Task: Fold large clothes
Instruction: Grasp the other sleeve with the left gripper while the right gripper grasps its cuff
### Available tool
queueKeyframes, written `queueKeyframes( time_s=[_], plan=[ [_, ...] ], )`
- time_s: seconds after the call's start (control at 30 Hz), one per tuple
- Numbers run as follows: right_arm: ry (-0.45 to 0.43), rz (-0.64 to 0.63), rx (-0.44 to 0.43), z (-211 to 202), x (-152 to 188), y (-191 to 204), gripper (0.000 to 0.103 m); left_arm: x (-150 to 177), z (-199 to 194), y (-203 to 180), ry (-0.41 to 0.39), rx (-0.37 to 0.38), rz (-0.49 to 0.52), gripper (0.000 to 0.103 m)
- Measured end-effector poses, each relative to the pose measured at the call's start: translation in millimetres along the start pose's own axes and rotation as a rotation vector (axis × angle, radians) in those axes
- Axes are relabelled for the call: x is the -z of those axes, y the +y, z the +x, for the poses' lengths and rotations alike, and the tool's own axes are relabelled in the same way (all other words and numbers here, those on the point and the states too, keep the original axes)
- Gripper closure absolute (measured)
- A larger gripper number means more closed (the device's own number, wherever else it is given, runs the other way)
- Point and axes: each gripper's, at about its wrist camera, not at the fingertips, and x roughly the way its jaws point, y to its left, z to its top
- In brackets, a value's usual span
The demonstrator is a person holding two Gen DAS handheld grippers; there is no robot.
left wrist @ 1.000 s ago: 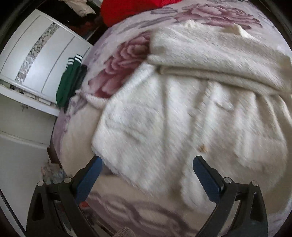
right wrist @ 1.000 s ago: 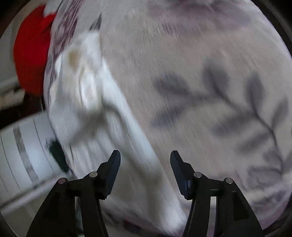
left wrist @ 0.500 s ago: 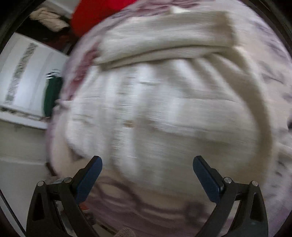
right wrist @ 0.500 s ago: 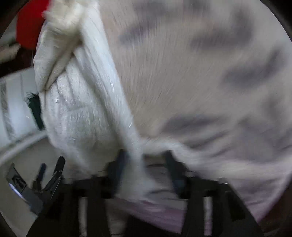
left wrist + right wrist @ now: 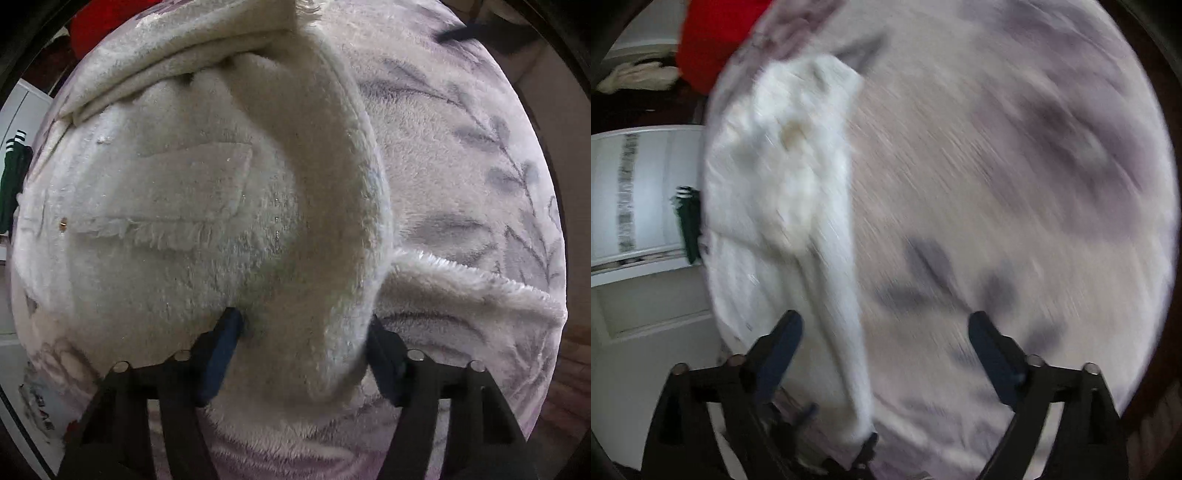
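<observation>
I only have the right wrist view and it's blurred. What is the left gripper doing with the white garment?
Observer: The left gripper is closing its jaws around a raised fold of the white fleece garment; the fold sits between them.
Operator: Any landmark on the garment?
Observer: A fringed pocket flap lies left of that fold.
Operator: What's right of the fold?
Observer: A loose fringed edge lying on the floral blanket.

A flower-patterned bed [image 5: 461, 155] carries a fluffy white garment [image 5: 184, 221] spread across it.
</observation>
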Motion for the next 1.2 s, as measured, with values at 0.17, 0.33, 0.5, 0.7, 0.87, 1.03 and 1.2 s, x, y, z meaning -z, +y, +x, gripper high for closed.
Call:
queueKeyframes(
  time_s=[0.17, 0.33, 0.5, 0.7, 0.87, 1.03, 1.2],
  plan=[
    [-0.031, 0.007, -0.179, 27.9, -59.0, 8.0, 0.006, -2.9, -8.5, 7.9, -0.047, 0.013, 0.000, 0.088],
    [-0.019, 0.132, -0.336, 84.7, -92.7, -9.2, 0.005, -8.4, -23.4, 32.0, -0.077, 0.018, -0.041, 0.092],
    [-0.068, 0.162, -0.419, 102.4, -97.6, -10.9, 0.022, -10.5, -51.3, 63.7, -0.120, -0.014, -0.077, 0.092],
    [-0.071, 0.269, -0.457, 117.1, -88.9, -1.0, 0.079, -23.5, -79.9, 84.8, -0.152, -0.067, -0.103, 0.092],
    [-0.124, 0.318, -0.452, 97.6, -74.3, 22.0, 0.081, -29.9, -102.0, 138.3, -0.174, -0.077, -0.200, 0.093],
    [-0.175, 0.299, -0.472, 75.9, -71.5, 68.8, 0.082, -34.4, -127.0, 196.4, -0.226, -0.103, -0.265, 0.093],
    [-0.194, 0.305, -0.471, 81.9, -73.6, 121.5, 0.082, -34.9, -130.3, 239.1, -0.248, -0.098, -0.289, 0.093]
  ],
)
